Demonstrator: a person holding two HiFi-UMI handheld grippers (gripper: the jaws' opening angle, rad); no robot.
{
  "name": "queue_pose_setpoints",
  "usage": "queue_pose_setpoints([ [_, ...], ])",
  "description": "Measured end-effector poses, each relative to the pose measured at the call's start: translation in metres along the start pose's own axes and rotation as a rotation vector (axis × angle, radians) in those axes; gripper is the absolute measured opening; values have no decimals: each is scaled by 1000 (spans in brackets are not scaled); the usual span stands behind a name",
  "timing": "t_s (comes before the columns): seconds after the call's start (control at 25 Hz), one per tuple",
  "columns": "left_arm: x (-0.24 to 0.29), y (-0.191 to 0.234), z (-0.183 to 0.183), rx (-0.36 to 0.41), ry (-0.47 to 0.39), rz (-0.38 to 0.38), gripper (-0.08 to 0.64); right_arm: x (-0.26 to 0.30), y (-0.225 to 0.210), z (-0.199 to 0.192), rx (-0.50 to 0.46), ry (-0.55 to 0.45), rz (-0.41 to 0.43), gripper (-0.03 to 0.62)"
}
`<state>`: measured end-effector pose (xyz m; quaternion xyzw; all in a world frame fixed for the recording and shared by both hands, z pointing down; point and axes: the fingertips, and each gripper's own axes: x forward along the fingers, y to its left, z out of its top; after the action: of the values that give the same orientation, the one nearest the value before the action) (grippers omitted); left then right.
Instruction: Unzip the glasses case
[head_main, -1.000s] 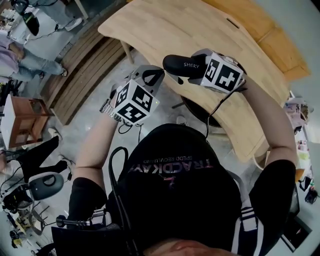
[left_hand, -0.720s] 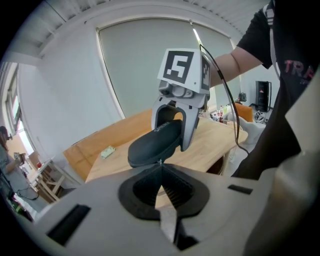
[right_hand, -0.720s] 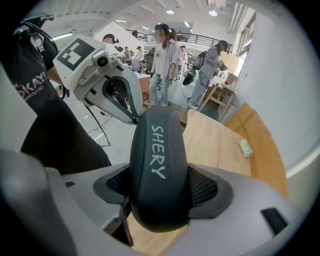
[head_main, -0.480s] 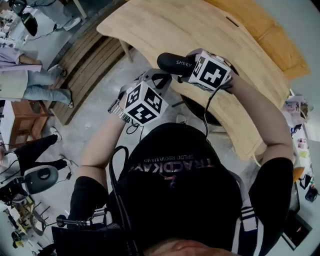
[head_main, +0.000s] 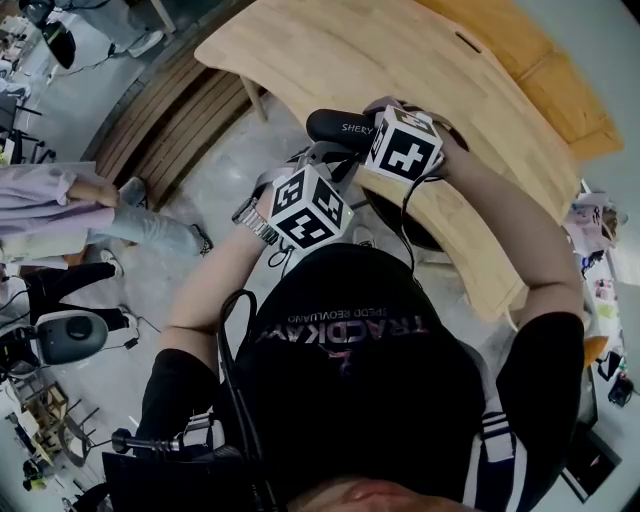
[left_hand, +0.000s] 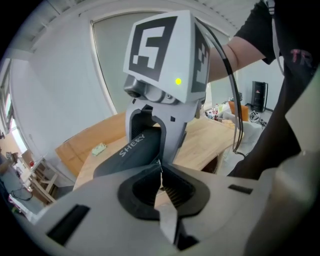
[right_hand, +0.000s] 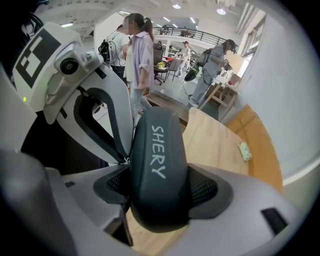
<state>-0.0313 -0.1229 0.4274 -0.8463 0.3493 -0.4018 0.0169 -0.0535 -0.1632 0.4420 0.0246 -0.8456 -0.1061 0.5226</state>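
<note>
Right tool (right_hand: 160, 189) clamped across dark grey oval hard-shell glasses case (right_hand: 156, 150), held in air; pale wooden counter (head_main: 330, 50) below case. Left tool (left_hand: 160, 169) pinched together at case's seam; zipper pull too small to confirm. We judge: draw steadily along seam, keep case rigid.

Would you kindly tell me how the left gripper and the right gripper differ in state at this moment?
The left gripper has its fingers pressed together; the right gripper has them spread wide. The right gripper clamps the glasses case around its body, while the left gripper's tips meet only at the case's edge. Both are at the same case.
</note>
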Motion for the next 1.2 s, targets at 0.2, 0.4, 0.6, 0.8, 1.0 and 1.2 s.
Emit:
queue_pose_setpoints([
  [0.2, 2, -3, -1, -16, 0, -7, 15, 2, 2, -4, 15, -8, 19, 344],
  [0.4, -9, 2, -6, -31, -22, -3, 32, -3, 1, -7, 55, -36, 38, 344],
  [0.6, -37, 23, -28, -212, -89, -72, 204, -13, -4, -14, 70, -74, 61, 344],
  [0.8, -62, 41, -29, -398, -255, -221, 322, -32, 15, -4, -19, -152, 148, 344],
  [1.0, -70, 32, -1, -271, -300, -319, 379, -39, 36, 8, -122, -145, 200, 344],
  [1.2, -63, 11, 16, -159, -274, -388, 377, -45, 58, 23, -239, -146, 221, 344],
])
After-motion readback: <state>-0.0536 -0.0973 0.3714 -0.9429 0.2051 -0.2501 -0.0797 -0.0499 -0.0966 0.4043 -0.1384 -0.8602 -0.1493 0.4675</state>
